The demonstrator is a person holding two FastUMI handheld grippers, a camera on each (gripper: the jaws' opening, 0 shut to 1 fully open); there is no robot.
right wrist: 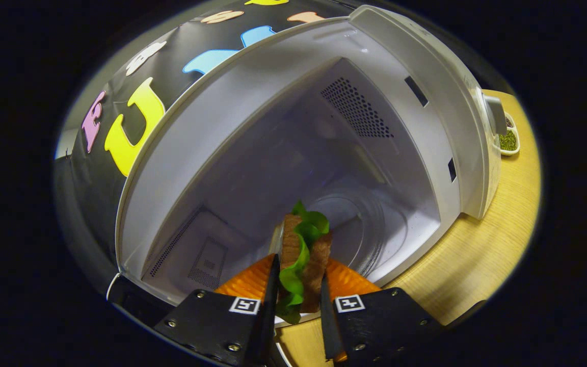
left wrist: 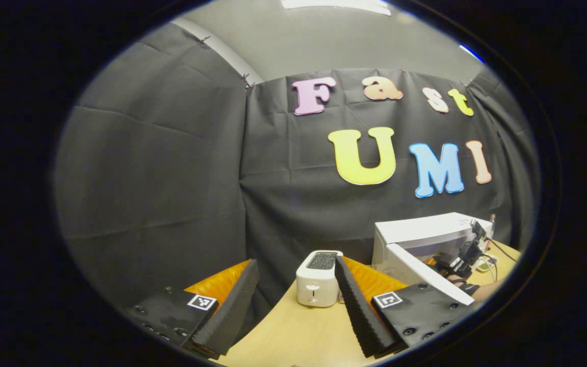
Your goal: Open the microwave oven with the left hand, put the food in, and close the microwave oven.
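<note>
right claw (right wrist: 297, 290) gripping sandwich (right wrist: 301, 255) at open microwave (right wrist: 416, 76) mouth, left claw (left wrist: 296, 300) open

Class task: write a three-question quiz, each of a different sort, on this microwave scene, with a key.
1. True or false: the microwave door is shut.
2. What does the right hand-held gripper hold? A) toaster B) sandwich C) bowl
3. Fill in: the left hand-held gripper is ___, holding nothing, with a white toaster ahead of it on the table.

Key: 1 false, the cavity is open. 2 B, bread and lettuce pinched between both fingers at the cavity mouth. 3 open.
</note>
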